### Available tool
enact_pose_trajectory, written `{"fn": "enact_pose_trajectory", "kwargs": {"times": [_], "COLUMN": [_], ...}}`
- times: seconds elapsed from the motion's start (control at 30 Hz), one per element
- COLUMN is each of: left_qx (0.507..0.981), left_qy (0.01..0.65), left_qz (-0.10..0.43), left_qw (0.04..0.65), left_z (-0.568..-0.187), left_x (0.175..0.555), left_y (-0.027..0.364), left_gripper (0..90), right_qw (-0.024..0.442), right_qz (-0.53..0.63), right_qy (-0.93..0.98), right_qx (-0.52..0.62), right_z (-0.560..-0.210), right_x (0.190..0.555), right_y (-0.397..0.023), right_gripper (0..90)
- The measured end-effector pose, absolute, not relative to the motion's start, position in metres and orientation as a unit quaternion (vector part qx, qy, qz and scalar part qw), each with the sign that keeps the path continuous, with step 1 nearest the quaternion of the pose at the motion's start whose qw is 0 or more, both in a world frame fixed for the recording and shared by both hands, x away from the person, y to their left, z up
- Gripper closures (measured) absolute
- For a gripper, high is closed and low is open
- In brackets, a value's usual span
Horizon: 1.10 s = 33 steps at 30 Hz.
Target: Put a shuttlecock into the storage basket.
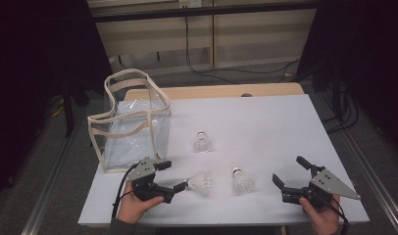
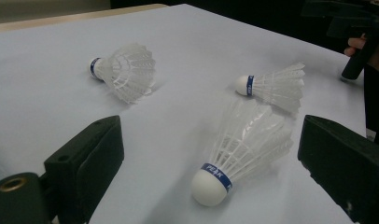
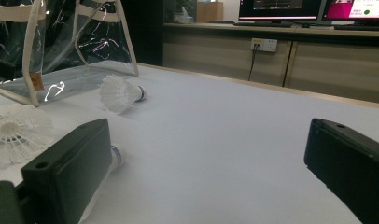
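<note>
Gripper (image 3: 211,163) open; 3 shuttlecocks (image 3: 118,93); clear bag (image 3: 61,42)

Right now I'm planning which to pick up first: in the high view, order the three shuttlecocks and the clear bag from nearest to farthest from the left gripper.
1. Front-left shuttlecock, lying just off the left gripper, between its open fingers.
2. Front-middle shuttlecock, further right; the clear bag, just behind the gripper, is too close to call against it.
3. Back shuttlecock, toward mid-table.

bare sheet (image 1: 265,127) right and centre, clear bag (image 1: 131,122) walls left edge, three shuttlecocks (image 1: 202,143) scattered mid-front
</note>
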<state>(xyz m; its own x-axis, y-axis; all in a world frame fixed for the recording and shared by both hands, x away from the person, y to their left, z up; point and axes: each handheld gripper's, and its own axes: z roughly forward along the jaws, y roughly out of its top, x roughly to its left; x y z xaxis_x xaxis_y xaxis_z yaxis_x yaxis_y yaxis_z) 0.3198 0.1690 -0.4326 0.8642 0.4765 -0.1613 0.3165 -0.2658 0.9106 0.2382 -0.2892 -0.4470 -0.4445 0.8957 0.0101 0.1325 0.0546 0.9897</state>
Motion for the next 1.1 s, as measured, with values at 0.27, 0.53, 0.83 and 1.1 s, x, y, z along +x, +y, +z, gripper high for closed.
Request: {"fn": "enact_pose_trajectory", "kwargs": {"times": [0.27, 0.53, 0.83, 1.1], "left_qx": [0.807, 0.820, 0.834, 0.840], "left_qy": [0.241, 0.233, 0.225, 0.225], "left_qz": [0.070, 0.060, 0.052, 0.042], "left_qw": [0.534, 0.519, 0.501, 0.492], "left_z": [-0.434, -0.435, -0.437, -0.437], "left_x": [0.321, 0.323, 0.324, 0.325], "left_y": [0.165, 0.162, 0.159, 0.158], "left_gripper": [9.8, 12.3, 15.6, 20.2], "right_qw": [0.342, 0.341, 0.342, 0.343], "right_qz": [0.559, 0.558, 0.558, 0.557], "right_qy": [0.640, 0.642, 0.642, 0.642], "right_qx": [0.400, 0.400, 0.399, 0.399], "right_z": [-0.447, -0.447, -0.447, -0.447], "right_x": [0.238, 0.238, 0.238, 0.238], "right_y": [-0.290, -0.289, -0.289, -0.289], "right_gripper": [0.8, 0.8, 0.8, 0.7]}}
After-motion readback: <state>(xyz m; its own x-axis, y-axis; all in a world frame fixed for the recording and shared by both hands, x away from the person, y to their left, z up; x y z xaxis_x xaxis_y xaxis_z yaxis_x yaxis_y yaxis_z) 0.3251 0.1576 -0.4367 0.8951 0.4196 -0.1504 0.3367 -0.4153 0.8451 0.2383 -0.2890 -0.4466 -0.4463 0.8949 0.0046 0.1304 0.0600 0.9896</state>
